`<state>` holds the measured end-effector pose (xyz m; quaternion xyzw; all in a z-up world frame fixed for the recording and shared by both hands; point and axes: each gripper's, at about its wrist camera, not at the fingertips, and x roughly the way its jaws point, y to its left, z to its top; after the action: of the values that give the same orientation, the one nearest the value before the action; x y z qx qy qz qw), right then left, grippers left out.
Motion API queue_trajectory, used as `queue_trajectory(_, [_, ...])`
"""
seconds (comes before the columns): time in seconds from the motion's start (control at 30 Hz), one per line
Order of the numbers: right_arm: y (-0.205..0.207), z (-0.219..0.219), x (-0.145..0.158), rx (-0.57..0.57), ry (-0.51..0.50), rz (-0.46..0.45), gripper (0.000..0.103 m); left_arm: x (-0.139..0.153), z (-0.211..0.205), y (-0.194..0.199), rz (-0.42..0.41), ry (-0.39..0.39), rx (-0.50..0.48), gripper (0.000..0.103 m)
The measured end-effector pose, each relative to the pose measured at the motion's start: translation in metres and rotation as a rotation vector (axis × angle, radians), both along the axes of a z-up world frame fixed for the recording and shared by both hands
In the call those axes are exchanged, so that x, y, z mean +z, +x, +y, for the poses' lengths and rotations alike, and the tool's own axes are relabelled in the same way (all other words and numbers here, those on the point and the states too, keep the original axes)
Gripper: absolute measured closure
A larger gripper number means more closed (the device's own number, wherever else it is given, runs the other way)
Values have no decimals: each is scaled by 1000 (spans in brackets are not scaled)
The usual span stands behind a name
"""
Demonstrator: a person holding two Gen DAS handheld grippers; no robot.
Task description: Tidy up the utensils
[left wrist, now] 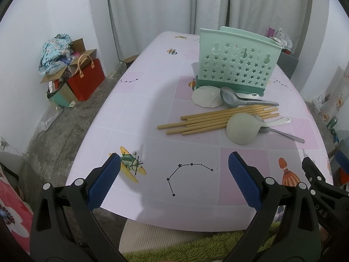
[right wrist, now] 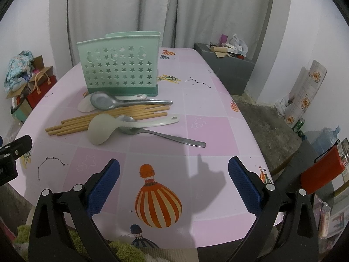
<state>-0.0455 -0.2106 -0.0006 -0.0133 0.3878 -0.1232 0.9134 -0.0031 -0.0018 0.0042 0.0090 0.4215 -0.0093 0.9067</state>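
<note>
— What sort of place?
— A lived-in home: pink cartoon-print tablecloth [right wrist: 207, 131], white curtains [right wrist: 196, 11] along the top, bags and boxes [left wrist: 72, 80] piled at left, a water jug [right wrist: 325, 137] at right.

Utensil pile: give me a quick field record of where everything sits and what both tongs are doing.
holder: green star-cut caddy, upright, behind the pile
chopsticks: wooden bundle, flat on the table
ladles: grey ladle and white ladle lying across the chopsticks
spoon: metal spoon, partly under the white ladle
left tongs: open, empty
right tongs: open, empty
</note>
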Motion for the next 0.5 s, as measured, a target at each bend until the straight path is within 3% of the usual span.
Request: queue_trajectory(0.5, [-1,0,0,0,-1,-1,6,-1,1,0,1,-1,1,8])
